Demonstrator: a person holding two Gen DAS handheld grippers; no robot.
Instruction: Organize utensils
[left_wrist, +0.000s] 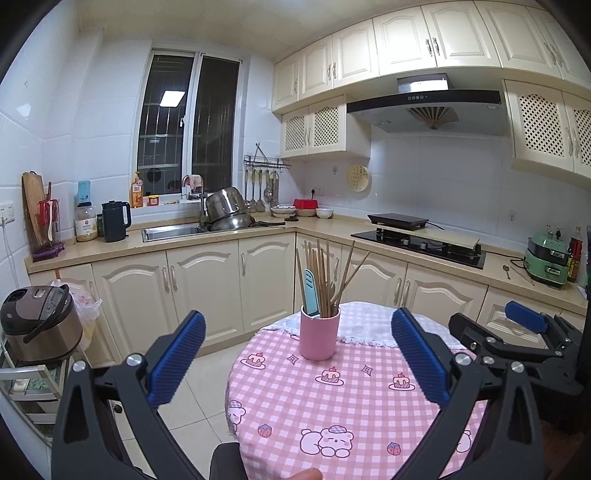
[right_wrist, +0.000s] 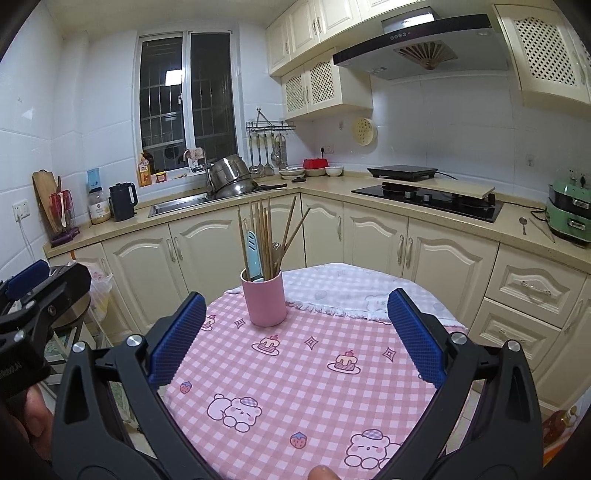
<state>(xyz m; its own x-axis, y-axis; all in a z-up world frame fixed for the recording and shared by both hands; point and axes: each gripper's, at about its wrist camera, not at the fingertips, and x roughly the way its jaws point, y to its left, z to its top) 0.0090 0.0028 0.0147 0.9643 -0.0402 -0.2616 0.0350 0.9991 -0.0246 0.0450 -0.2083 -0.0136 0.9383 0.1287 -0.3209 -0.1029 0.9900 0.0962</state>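
We hold both tongs wide and empty: left gripper (left_wrist: 297, 356), right gripper (right_wrist: 295, 338). At twelve o'clock a smooth pink cylindrical cup (right_wrist: 263, 298) holds wooden chopsticks (right_wrist: 263, 236) on the gingham cloth (right_wrist: 295, 387).

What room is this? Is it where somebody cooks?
Yes, it looks like a home kitchen. There is a sink with pots piled beside it, a stove under a hood, and cabinets all around. A pink cup of chopsticks stands on the table.
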